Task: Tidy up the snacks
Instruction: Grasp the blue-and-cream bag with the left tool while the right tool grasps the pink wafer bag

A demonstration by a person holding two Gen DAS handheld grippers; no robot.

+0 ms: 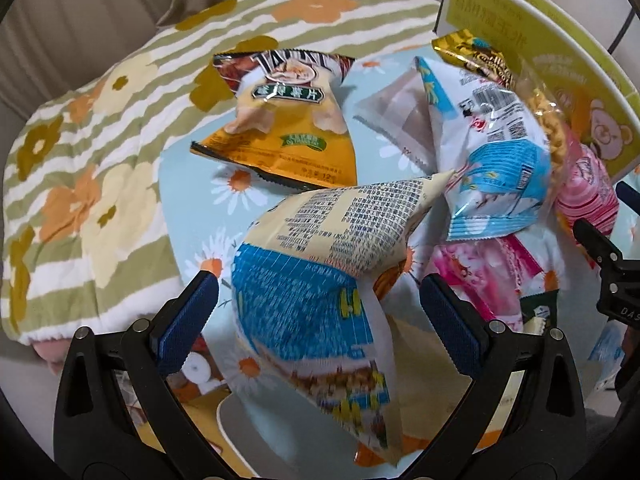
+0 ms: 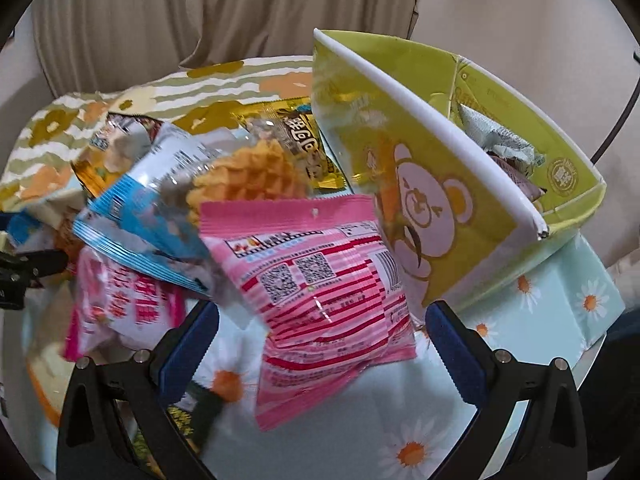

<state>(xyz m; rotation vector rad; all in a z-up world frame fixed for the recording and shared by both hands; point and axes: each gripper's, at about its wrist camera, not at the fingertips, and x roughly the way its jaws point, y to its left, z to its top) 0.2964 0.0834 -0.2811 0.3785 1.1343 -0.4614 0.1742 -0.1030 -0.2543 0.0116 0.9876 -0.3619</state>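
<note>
The desk (image 1: 188,184), under a pale blue daisy cloth, carries everything, with a striped flowered blanket (image 1: 100,128) bunched along its far left edge. At the far right corner stands the green box (image 2: 460,216) printed with a bear; only two or three small packets (image 2: 504,148) show inside it, so the sorting looks barely begun, with most of the snacks loose on the cloth. Largest of these is the cream and blue bag (image 1: 320,264), lying at the near edge between the spread jaws of the left tongs (image 1: 318,312); they stand wide open and grip nothing. Beyond it toward the middle lies the orange chip bag (image 1: 288,120), and to its right a blue and white bag (image 1: 496,160) leans on the pile beside the box. The right tongs (image 2: 320,340) are likewise wide open, with the pink striped packet (image 2: 324,292) between them but not clamped. A gold packet (image 2: 296,140) lies just beside the box wall.
</note>
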